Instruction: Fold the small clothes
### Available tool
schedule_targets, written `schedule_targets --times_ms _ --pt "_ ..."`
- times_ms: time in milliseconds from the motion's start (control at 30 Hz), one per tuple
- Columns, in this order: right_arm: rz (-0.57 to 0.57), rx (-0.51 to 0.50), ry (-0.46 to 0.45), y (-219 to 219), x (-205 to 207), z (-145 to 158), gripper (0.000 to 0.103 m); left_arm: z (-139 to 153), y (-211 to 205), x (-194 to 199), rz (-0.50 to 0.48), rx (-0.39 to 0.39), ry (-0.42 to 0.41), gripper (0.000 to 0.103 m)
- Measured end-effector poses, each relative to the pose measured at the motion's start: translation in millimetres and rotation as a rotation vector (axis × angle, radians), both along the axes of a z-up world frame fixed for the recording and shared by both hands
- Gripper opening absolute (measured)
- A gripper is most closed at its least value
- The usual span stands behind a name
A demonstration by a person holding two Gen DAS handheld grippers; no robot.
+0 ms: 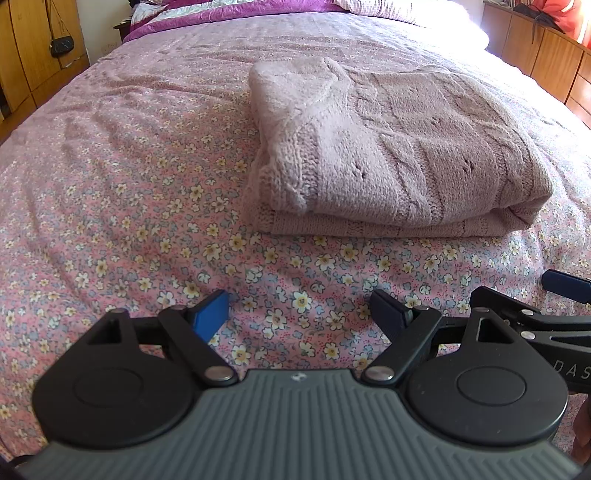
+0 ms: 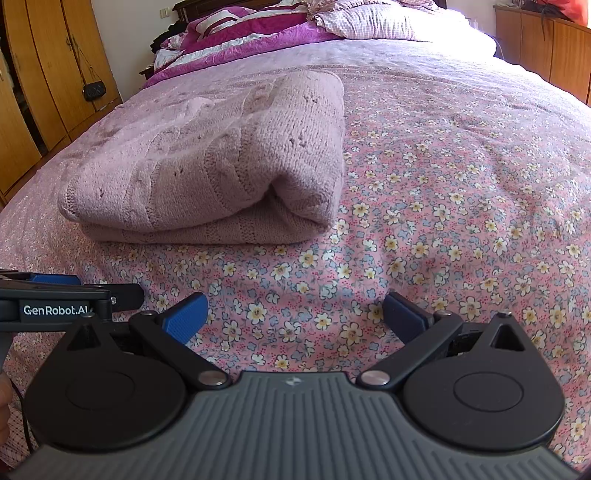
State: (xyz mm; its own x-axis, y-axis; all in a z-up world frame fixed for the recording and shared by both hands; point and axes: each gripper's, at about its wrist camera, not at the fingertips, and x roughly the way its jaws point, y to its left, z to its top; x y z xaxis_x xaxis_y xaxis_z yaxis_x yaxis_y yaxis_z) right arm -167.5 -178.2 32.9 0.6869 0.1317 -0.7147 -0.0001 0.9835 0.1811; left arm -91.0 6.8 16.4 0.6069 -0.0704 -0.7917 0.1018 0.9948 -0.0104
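Note:
A pale pink knitted sweater lies folded in a thick rectangle on the flowered bedspread. In the right wrist view the same sweater sits to the upper left. My left gripper hovers over the bedspread short of the sweater's near edge, open, with only cloth pattern between its blue pads. My right gripper is likewise open and empty, to the right of the left one, whose side shows at the left edge. Part of the right gripper appears at the right edge of the left wrist view.
Pillows and a purple quilt are piled at the bed's far end. Wooden wardrobes with a small black bag hanging stand to the left. A wooden cabinet lines the right wall. Bedspread spreads bare around the sweater.

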Motion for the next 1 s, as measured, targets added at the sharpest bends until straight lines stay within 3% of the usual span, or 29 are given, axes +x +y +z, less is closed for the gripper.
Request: schedule_targets --times_ms 1000 --pt "0.000 -0.003 0.001 0.9 0.6 -0.7 0.103 -1.4 -0.2 -0.4 -0.003 0.008 -0.001 0.086"
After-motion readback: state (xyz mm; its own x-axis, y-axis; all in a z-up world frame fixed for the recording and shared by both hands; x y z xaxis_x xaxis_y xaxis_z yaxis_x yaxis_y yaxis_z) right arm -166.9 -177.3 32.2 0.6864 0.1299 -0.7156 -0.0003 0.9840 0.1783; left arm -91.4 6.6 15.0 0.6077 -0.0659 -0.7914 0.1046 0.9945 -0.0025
